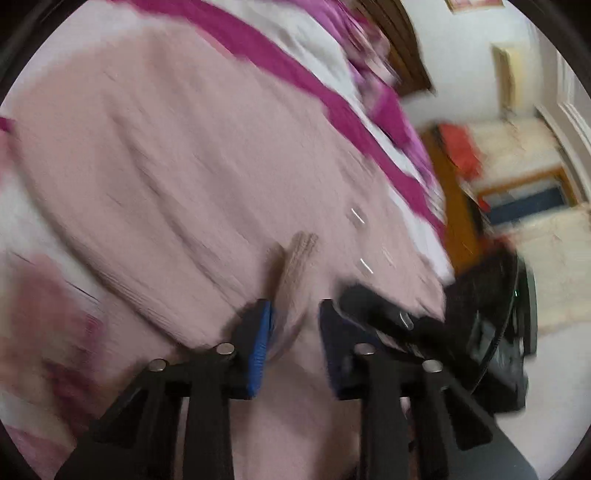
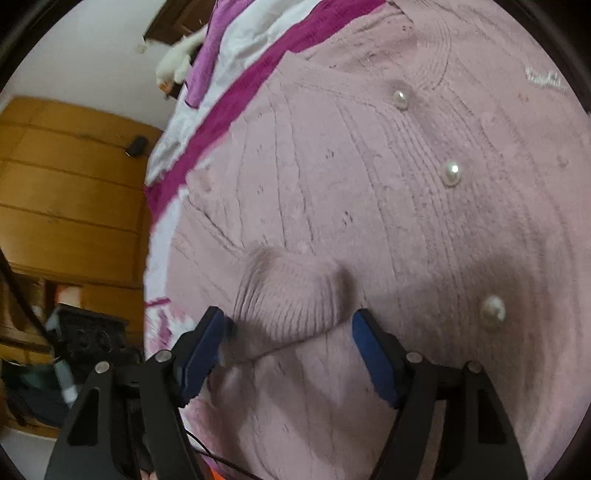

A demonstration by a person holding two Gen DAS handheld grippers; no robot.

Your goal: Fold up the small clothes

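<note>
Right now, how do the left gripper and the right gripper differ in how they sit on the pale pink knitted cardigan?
The left gripper has a narrower gap, with a thin ribbed fold between its pads; the right gripper is spread wider around a bulky ribbed cuff. The left view is motion-blurred; the right is sharp, showing pearl buttons. Both are open over the same pale pink knitted cardigan, with blue pads.

Home bedroom: bed (image 2: 236,44) with white-and-magenta striped bedsheet (image 1: 280,62), dark wooden headboard (image 1: 402,44), wooden wardrobe (image 2: 70,192), framed picture (image 1: 474,4) on white wall (image 1: 465,66), white door (image 1: 570,110), cluttered floor.
</note>
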